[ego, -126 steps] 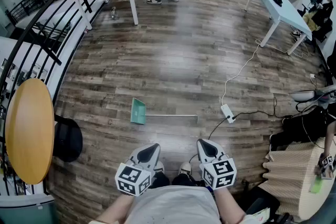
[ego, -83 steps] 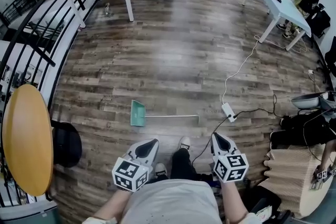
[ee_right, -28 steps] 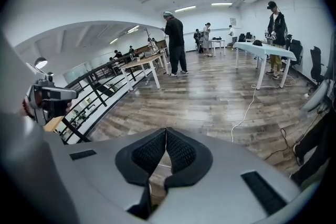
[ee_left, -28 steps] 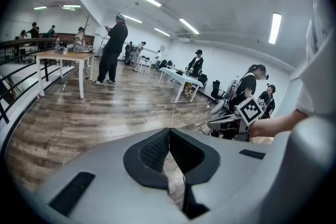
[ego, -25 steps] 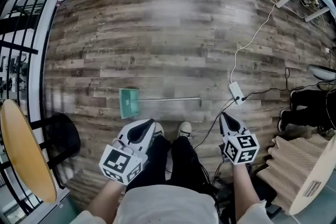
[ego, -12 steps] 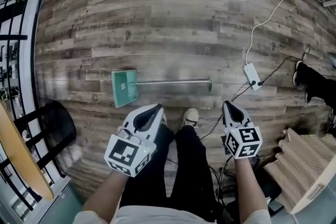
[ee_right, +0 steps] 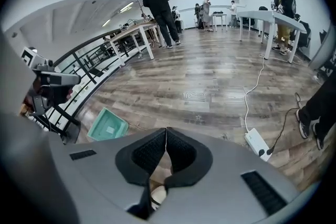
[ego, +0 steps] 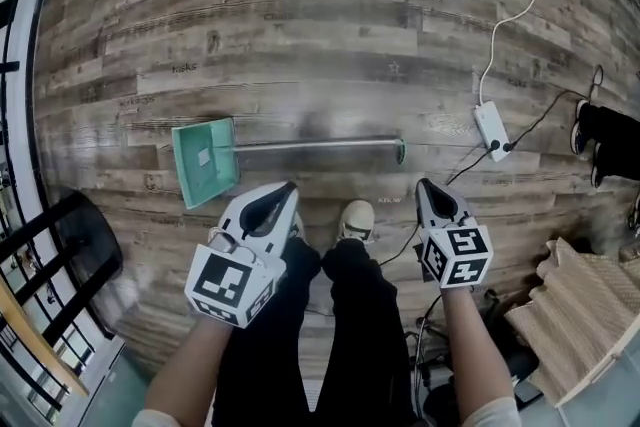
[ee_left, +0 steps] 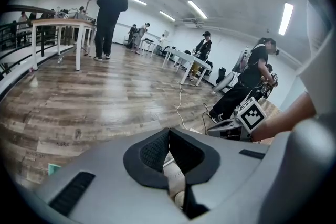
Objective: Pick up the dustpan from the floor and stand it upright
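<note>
The green dustpan [ego: 204, 161] lies flat on the wood floor [ego: 330, 35] ahead of 2 closed, empty tools, the left gripper [ego: 282, 193] and right gripper [ego: 425, 188]; probably light and stiff, it looks best gripped along its thin handle [ego: 320, 146].

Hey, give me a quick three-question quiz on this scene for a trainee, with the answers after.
1. True or false: the dustpan stands upright.
2. In the head view, what lies on the floor to the right of the handle? A) power strip B) bucket C) broom
3. Are the left gripper and right gripper open or shut?
Key: 1 false, it lies flat. 2 A. 3 both shut, holding nothing.
</note>
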`<state>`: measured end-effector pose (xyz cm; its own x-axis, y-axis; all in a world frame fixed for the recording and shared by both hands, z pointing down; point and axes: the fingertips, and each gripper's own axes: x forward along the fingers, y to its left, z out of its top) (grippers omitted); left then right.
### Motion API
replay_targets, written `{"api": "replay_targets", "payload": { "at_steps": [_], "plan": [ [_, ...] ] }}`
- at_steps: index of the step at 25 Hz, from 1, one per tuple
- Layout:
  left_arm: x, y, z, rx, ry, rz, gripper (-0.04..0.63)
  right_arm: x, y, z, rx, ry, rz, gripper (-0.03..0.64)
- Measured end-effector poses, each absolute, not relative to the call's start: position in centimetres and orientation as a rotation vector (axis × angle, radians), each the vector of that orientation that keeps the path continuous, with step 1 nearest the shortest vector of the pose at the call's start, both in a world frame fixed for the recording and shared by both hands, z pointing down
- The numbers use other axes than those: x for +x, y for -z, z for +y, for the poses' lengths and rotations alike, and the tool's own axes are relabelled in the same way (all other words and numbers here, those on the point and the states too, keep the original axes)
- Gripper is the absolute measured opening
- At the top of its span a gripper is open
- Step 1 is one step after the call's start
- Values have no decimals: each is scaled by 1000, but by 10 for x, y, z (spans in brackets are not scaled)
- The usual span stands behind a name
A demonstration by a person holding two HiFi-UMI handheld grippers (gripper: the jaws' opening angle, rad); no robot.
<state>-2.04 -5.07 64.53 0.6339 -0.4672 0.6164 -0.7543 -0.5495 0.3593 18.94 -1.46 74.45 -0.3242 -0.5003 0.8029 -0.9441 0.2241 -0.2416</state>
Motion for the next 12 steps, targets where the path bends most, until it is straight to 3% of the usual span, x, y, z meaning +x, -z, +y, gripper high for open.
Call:
{"api": "replay_targets", "payload": {
  "at_steps": [12],
  "plan": [
    [-10,-745,-44,2233,-662,-865,25,221,-924,4,1249,-950,-1764,26]
  ]
}}
